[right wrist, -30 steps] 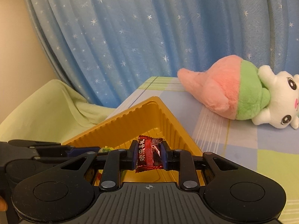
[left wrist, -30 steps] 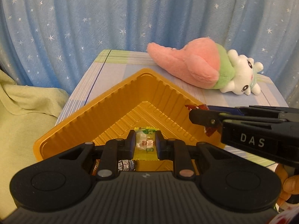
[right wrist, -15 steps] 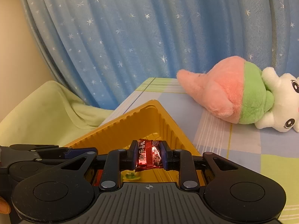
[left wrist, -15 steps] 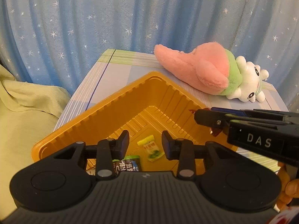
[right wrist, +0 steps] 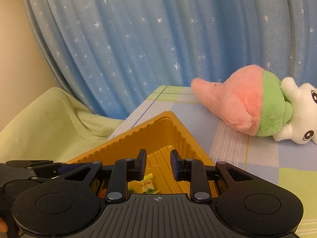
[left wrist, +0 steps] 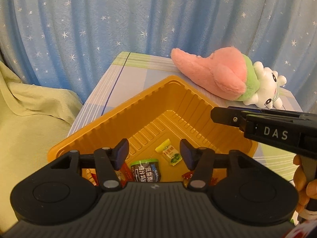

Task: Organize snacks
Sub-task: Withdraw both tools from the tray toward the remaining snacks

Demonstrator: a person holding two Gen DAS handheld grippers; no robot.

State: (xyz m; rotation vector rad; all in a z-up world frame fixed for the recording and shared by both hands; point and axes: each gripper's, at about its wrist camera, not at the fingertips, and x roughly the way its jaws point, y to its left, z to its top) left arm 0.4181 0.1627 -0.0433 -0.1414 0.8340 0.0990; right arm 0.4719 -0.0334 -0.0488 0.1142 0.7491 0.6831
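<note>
Snacks go in gold tray (left wrist: 111, 119), lower centre; both grippers hang above for drop. Left gripper (left wrist: 154, 152) opening, empty; yellow-green candy (left wrist: 170, 154) below. Right gripper (right wrist: 158, 164) opening, empty.

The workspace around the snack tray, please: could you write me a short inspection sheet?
Surface: checked tablecloth under the tray.
Job's things: gold tray holds a yellow-green candy, a dark snack pack and red wrappers.
Clutter: plush toy lying beside the tray.
Grippers: left gripper and right gripper over the tray, fingers opening, nothing between them.
Cables: nothing seen.
Surroundings: starred blue curtain, green cloth.
</note>
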